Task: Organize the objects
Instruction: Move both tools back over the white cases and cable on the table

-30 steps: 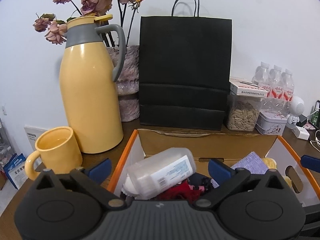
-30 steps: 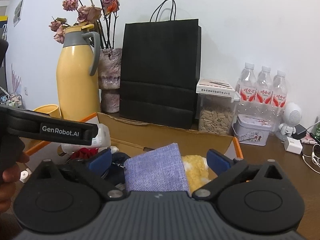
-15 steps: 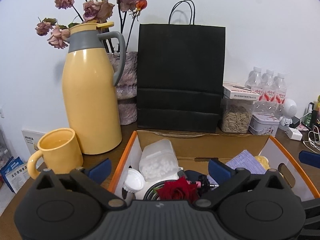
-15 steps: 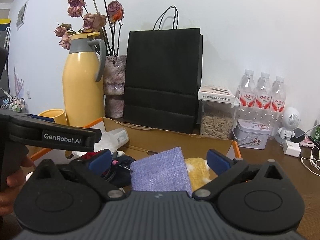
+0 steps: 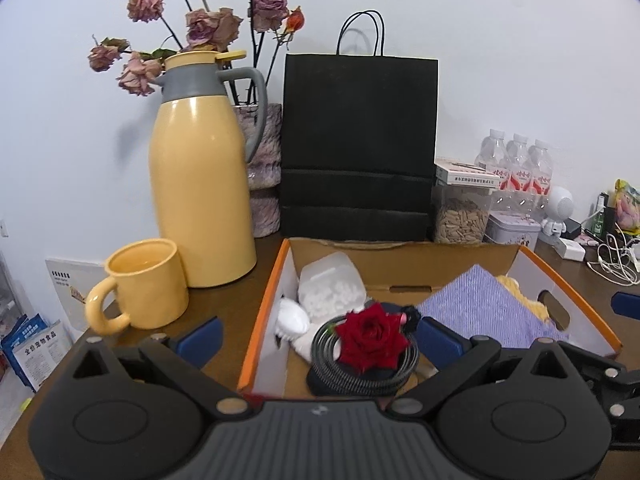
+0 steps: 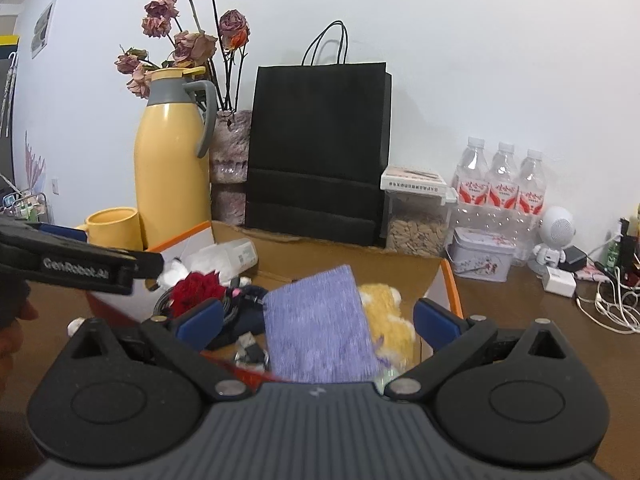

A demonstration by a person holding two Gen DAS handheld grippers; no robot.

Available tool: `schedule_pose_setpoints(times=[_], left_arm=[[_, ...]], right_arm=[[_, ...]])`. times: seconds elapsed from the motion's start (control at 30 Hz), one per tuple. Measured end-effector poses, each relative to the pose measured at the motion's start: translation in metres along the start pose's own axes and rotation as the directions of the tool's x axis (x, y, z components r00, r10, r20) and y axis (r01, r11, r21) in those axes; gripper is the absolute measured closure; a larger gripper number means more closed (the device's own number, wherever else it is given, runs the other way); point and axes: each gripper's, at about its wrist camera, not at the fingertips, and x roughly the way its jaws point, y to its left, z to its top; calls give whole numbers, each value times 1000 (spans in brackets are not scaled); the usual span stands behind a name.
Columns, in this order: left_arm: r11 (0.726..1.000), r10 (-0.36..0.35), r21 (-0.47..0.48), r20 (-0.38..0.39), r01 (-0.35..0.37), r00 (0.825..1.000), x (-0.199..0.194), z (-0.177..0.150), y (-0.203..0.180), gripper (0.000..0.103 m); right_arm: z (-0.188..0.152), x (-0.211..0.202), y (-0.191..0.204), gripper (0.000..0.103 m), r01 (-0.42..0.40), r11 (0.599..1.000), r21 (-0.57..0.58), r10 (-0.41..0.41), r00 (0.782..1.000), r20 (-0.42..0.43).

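Note:
An open cardboard box with orange edges holds a clear plastic bottle of white tablets, a red rose on a coiled black cable, a purple cloth and a yellow plush. My left gripper is open and empty above the box's near left part. My right gripper is open and empty above the purple cloth. The box, bottle and rose also show in the right wrist view.
A yellow thermos and yellow mug stand left of the box. Behind it are a vase of dried roses, a black paper bag, a seed jar, water bottles, a tin, a white robot toy and cables.
The left gripper let the tablet bottle go; it now lies in the box's far left corner. Both grippers have pulled back from the box.

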Motion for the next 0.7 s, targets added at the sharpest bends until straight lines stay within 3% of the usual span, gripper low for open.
schedule_pose_setpoints(times=[0.43, 0.7], left_arm=[[999, 42, -10, -92, -43, 995, -35, -36, 53, 0], [995, 101, 38, -151, -96, 983, -41, -59, 85, 0]], right_arm=[[-39, -41, -1, 0, 15, 1000, 1, -15, 995, -95], [-64, -55, -4, 0, 23, 1000, -9, -24, 982, -189]])
